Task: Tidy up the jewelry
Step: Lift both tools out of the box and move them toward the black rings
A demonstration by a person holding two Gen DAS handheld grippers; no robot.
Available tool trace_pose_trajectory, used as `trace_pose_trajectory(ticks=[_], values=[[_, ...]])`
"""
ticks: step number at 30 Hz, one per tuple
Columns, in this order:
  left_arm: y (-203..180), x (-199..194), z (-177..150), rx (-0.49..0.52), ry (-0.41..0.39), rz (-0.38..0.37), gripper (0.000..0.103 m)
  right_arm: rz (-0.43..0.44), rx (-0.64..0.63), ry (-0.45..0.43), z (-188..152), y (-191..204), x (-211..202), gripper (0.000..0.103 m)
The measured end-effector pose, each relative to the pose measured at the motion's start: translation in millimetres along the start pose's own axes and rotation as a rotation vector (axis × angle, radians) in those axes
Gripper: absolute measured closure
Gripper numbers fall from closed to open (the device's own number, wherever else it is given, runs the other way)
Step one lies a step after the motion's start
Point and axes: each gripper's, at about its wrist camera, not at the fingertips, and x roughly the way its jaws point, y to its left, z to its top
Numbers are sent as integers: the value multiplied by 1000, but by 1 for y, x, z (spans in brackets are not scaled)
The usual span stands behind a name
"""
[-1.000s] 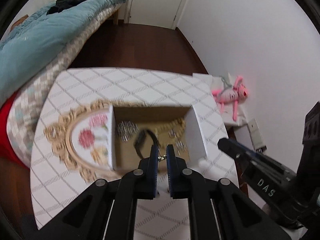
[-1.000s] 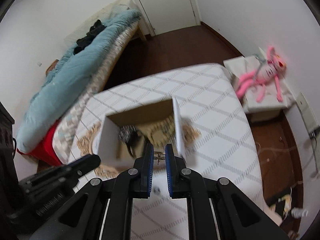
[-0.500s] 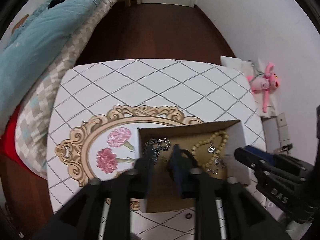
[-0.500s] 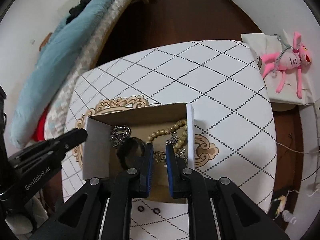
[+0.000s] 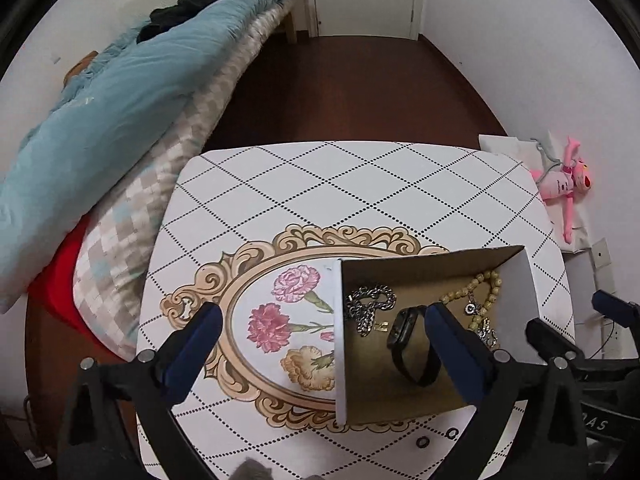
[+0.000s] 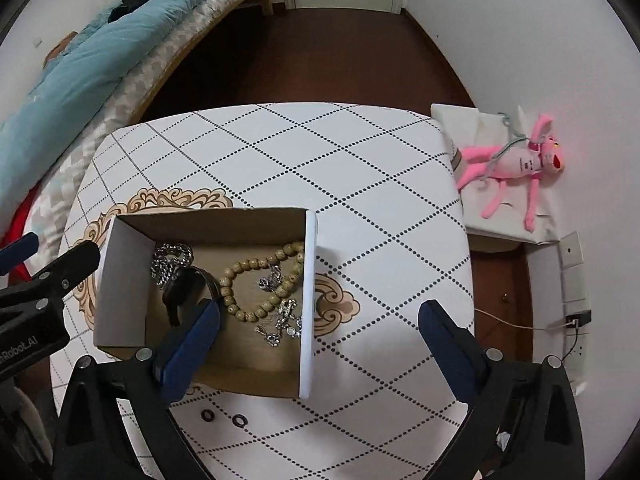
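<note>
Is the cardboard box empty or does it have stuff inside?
Not empty. The cardboard box holds a bead bracelet, a silver chain, a black watch band and small silver pieces.

Jewelry box (image 5: pixel 420 396) between opening tool (image 5: pixel 320 324)

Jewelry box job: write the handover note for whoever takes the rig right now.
Left gripper: jaws opening wide, nothing between the pads, above the box's left wall.
Right gripper: jaws opening wide, nothing held, above the box's right wall.
In the cardboard box: silver chain, black band, wooden bead bracelet, small silver pieces.
Left out: two small dark rings on the table, in front of the box.
Done: most jewelry is boxed.
Left: probably box the two rings.
</note>
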Motion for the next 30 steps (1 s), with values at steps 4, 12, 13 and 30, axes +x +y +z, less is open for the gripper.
trace_pose_trajectory(ticks=[4,12,13,30], values=[[4,-16,-4,-17,-25,-9,0,1,10,-46,-3,0,-17,0],[13,-44,-46,-32,-39,-8,0,47,-2,-127,-35,9,-58,0],[14,-43,-53,-37,-27,9,0,61,0,-122,-44,10,-59,0],[34,46,-165,-47,204,99,0,110,-25,6,-139,44,32,44]])
